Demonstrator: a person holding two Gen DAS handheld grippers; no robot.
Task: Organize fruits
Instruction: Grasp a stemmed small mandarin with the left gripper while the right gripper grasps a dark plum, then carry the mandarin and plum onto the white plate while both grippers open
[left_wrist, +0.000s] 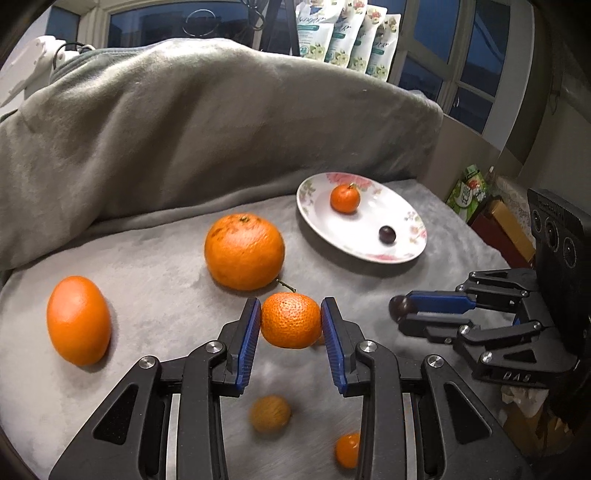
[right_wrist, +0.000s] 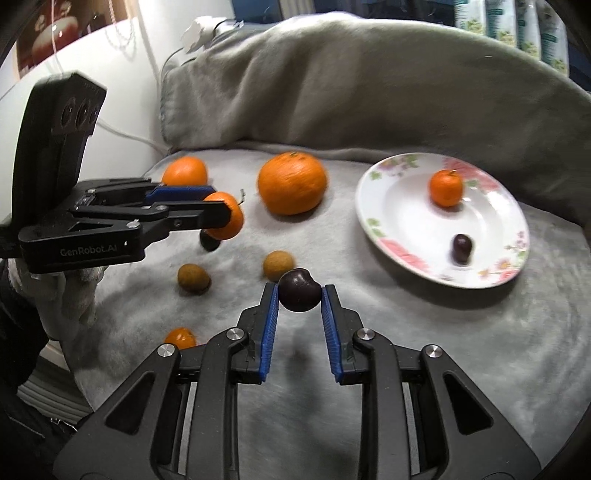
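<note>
Beyond both grippers, on the grey blanket, sat the plate, already carrying one mandarin and one cherry. From the right gripper the plate lay up and to the right, near; from the left gripper it lay farther off, past the right one, so the right hand looked the nearer. The right gripper's jaws were narrow, pinched on a dark cherry held clear of the blanket. The left gripper's jaws stood a little wider, clamped on a small mandarin, also lifted.

That held cherry was glossy, nearly black, roundish with a dimple on top, so it had no real long axis to mind. The held mandarin was bright orange, pebbled, with a short stem at the far side.

Away from the plate, toward the left gripper, a big orange, another orange, two brown longans and a small kumquat lay loose on the blanket.
</note>
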